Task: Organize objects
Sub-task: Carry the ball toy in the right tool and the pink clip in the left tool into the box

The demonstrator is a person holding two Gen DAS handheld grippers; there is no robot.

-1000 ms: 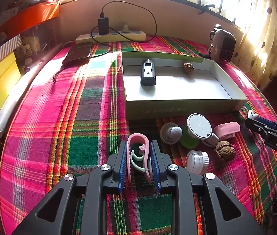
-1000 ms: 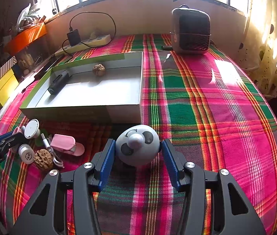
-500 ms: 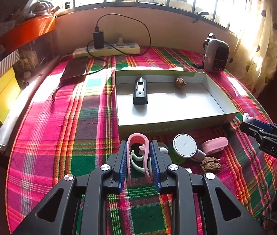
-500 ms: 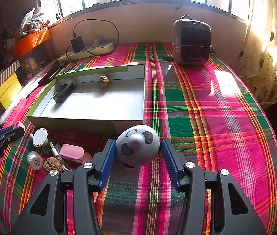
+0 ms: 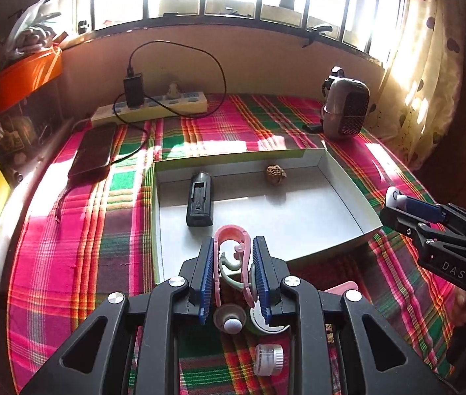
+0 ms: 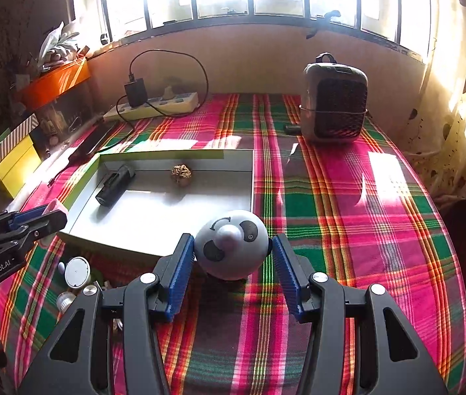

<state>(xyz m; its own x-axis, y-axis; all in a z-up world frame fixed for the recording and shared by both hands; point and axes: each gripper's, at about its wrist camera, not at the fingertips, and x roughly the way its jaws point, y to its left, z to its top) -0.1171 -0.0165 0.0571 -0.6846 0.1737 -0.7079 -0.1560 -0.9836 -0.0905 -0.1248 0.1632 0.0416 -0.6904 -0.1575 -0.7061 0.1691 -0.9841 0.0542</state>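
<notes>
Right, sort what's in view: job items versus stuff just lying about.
Job: pink clip in left gripper; grey ball toy in right gripper; box holding walnut and black device.

Lying about: power strip, heater, phone.

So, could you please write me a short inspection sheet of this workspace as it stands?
Surface: plaid cloth over the table.
Job's things: open box holding a black device and a walnut; small round lids and a pink case lie in front of the box.
Clutter: heater, dark phone.
Grippers: left gripper shut on a pink clip; right gripper shut on a grey ball toy.
Cables: power strip with black charger and looped cable.
Surroundings: barred window, curtain, orange and yellow boxes.
</notes>
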